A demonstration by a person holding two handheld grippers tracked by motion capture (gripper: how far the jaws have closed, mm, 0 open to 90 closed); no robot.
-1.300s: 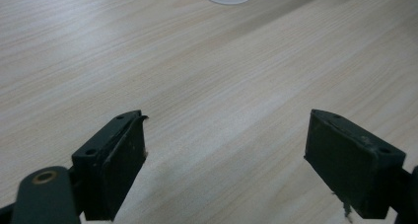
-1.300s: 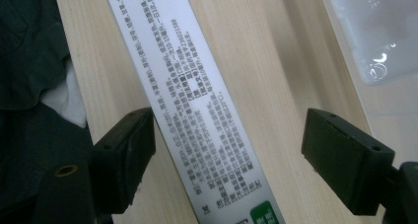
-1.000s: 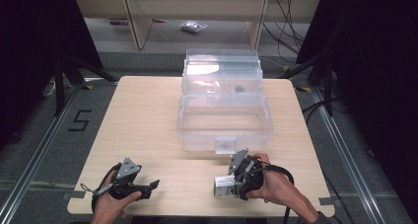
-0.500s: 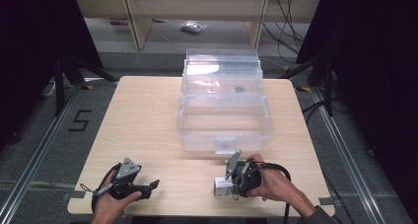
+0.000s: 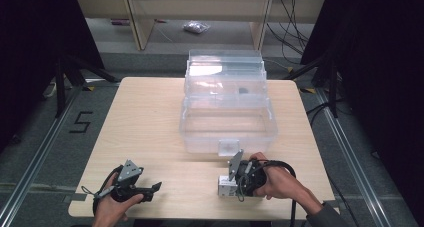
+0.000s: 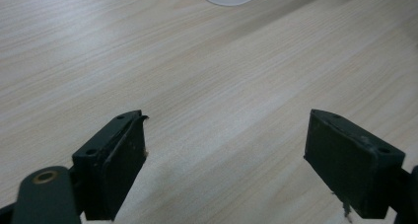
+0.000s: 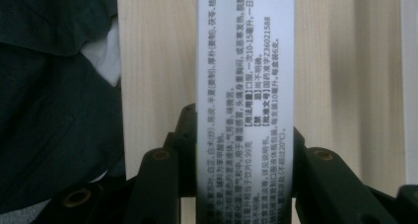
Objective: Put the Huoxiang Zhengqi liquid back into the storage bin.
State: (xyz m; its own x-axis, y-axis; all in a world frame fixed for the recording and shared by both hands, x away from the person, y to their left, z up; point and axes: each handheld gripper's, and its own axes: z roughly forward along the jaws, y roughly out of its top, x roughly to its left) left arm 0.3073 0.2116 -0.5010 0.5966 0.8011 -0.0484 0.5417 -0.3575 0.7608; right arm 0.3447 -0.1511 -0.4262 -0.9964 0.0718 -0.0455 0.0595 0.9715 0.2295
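Note:
A small white carton (image 5: 223, 189) printed with black text lies near the table's front edge, right of centre. My right gripper (image 5: 231, 184) points left at it. In the right gripper view the carton (image 7: 245, 76) runs up between the two black jaws of the right gripper (image 7: 245, 132), which have just been closing and now press on both its long sides. My left gripper (image 5: 152, 188) rests at the front left, pointing right. In its own view the left gripper (image 6: 224, 150) stands open over bare wood.
A clear plastic tiered box (image 5: 186, 132) stands open at the middle and back of the wooden table (image 5: 145, 112), with a small dark item (image 5: 243, 91) in its upper tier. Its front latch (image 5: 228, 148) is just beyond my right hand. A dark sleeve (image 7: 54, 95) is beside the carton.
My right gripper edged left onto the white carton and its jaws came together on it. The left gripper and the clear box stayed where they were.

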